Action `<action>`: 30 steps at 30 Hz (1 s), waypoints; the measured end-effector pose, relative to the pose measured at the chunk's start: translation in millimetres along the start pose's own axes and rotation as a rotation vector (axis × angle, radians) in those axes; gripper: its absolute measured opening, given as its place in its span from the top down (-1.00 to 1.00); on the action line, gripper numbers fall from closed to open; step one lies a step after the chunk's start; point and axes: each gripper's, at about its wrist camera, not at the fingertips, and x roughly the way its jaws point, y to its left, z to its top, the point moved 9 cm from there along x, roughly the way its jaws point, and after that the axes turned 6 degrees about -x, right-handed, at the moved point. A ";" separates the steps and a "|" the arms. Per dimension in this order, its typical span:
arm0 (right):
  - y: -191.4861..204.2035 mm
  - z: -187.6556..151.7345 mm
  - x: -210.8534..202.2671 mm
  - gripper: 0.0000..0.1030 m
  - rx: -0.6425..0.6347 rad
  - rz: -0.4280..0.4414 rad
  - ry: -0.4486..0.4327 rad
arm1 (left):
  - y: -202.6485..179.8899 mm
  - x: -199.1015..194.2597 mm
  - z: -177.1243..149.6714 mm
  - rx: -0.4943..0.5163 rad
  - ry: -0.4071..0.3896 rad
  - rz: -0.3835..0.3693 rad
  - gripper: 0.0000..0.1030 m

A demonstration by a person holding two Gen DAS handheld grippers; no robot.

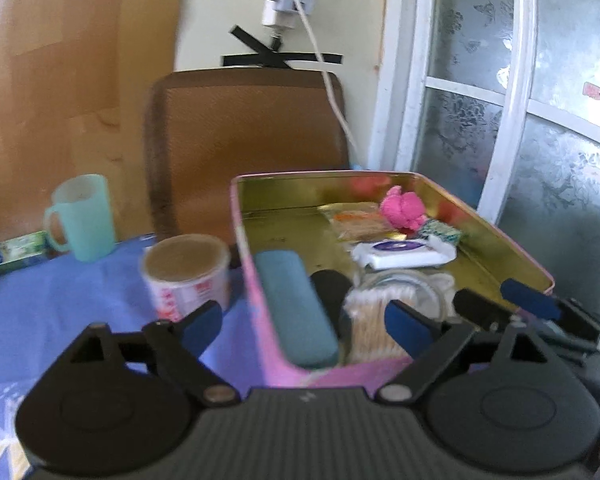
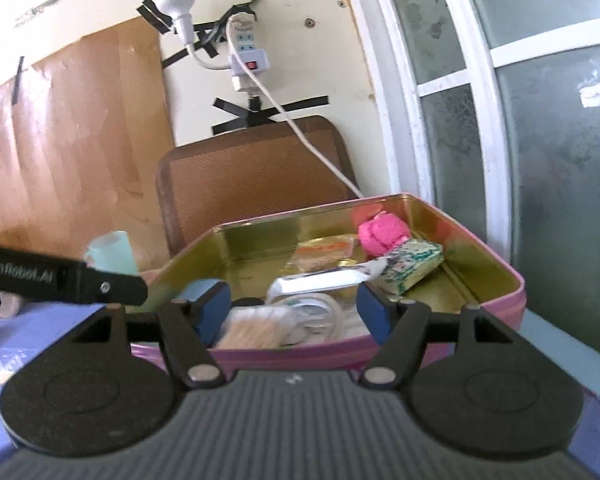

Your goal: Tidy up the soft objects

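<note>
- i see one pink tin (image 1: 260,312), gold inside, standing open on the blue cloth (image 1: 60,300).
- my left gripper (image 1: 304,326) hangs over the tin's near left corner, jaws spread wide with nothing between the pads; one blue pad (image 1: 202,330) is outside the tin wall, the other over the swabs.
- my right gripper (image 2: 290,312) hangs at the tin's near edge, jaws apart and empty; in the left view its two blue pads show at the tin's near right corner.
- soft things in the tin, counted: one pink plush (image 2: 382,236) in the far right corner, one teal pad (image 1: 296,312) along the left wall, one white wipes pack (image 1: 404,254) in the middle.
- also in the tin: one green-patterned packet (image 2: 412,268) just beside the plush, one orange packet (image 2: 324,252) behind the wipes, one bundle of swabs (image 1: 374,324) at the near wall with a clear round thing beside it that i cannot make out.
- one black round thing (image 1: 330,284) lies between the pad and the swabs.
- outside the tin, to its left: one mint mug (image 1: 82,218), one paper cup (image 1: 188,276) just beside the tin, one flat box (image 1: 12,252) at the cloth's far edge.
- one brown chair back (image 1: 248,148) stands behind the tin.
</note>
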 end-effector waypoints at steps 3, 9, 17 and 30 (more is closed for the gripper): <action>10.2 0.4 -5.7 -0.43 0.036 0.030 0.006 | 19.5 -14.5 -8.5 -0.011 -0.007 0.046 -0.92; 24.0 -4.6 -9.1 -0.58 0.149 0.052 0.037 | 48.6 -33.2 -33.5 -0.066 0.048 0.093 -0.99; 39.9 -9.8 -22.1 -0.88 0.218 0.012 0.075 | 77.2 -49.7 -53.1 -0.111 0.063 0.140 -1.00; 83.2 -7.3 -34.7 -1.00 0.149 -0.012 0.049 | 100.1 -70.2 -61.1 -0.109 -0.004 0.220 -1.00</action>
